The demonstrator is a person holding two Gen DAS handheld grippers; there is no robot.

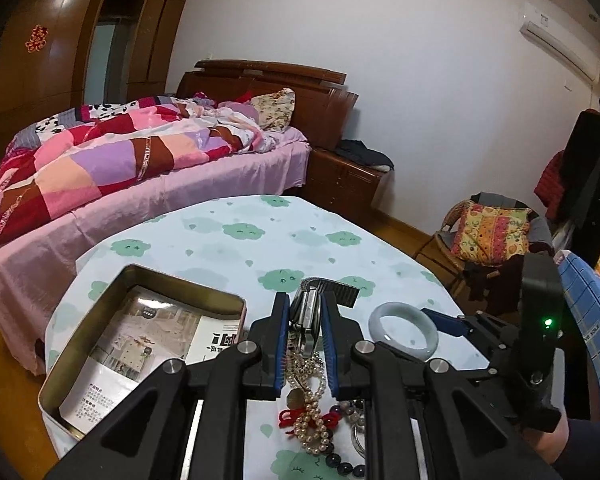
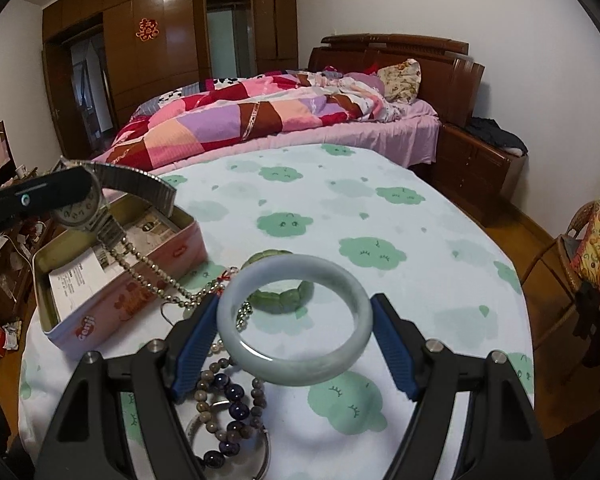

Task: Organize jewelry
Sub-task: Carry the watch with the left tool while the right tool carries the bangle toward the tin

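Note:
My left gripper (image 1: pixel 306 308) is shut on a silver wristwatch (image 1: pixel 309 309) and holds it above the table, beside the open tin box (image 1: pixel 148 280). A pearl necklace (image 1: pixel 314 416) hangs from the watch down to the cloth. In the right wrist view the watch (image 2: pixel 78 210) hangs over the tin (image 2: pixel 140 300) with the pearl strand (image 2: pixel 156 280) trailing. My right gripper (image 2: pixel 294 316) is shut on a pale jade bangle (image 2: pixel 296 372), lifted above the table. A green bead bracelet (image 2: pixel 280 302) and dark bead bracelets (image 2: pixel 232 400) lie below.
The round table (image 2: pixel 380 200) has a white cloth with green cloud prints. The tin holds printed paper (image 1: pixel 120 356). A bed (image 1: pixel 140 160) stands beyond the table, a wicker chair with a cushion (image 1: pixel 488 232) to the right.

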